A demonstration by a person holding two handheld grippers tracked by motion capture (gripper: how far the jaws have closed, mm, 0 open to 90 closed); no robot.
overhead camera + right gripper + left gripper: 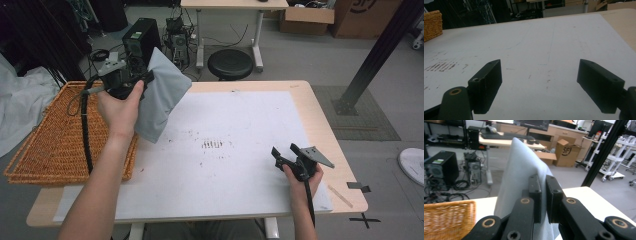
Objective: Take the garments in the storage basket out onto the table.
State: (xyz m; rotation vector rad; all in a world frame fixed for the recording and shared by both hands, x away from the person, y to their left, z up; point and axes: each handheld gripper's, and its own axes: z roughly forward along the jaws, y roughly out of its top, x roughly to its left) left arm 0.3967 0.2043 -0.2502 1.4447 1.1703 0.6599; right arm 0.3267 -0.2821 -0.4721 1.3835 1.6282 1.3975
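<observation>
Grey cloth (161, 95), soft and light, hangs limp, pinched at its edge by the left gripper (543, 195); right gripper (539, 82) rests spread, holding nothing.

I see the cloth (160, 95), a pale grey-blue folded piece, lifted off the table and hanging with its lower corner just above the white mat. My left gripper (134, 85) pinches its upper edge, and in the left gripper view the cloth (521, 170) stands upright and smooth.
</observation>
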